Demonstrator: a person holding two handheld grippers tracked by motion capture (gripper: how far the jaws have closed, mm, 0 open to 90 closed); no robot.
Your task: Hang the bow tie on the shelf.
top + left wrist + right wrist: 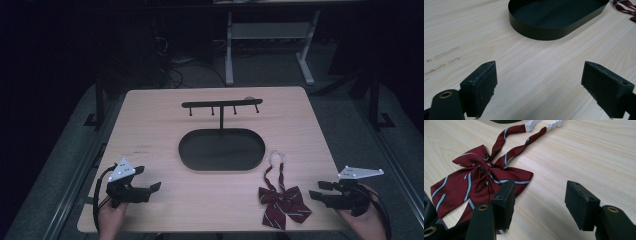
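A dark red striped bow tie (282, 200) with a white clasp on its neck strap lies flat on the wooden table (150, 115) near the front right; up close, the bow tie (477, 180) spreads just ahead of my right jaws. My right gripper (316, 191) rests to its right, open, nothing between the jaws. My left gripper (150, 181) sits at the front left, open and empty, pointing toward the black oval tray (221, 148). From the tray rises a black stand with a hook bar (221, 104).
The oval tray (544, 33) has a low metal wall, seen ahead in the left gripper view. Bare tabletop lies between the two grippers. Beyond the table's far edge stand a white frame (265, 35) and cables on a dark floor.
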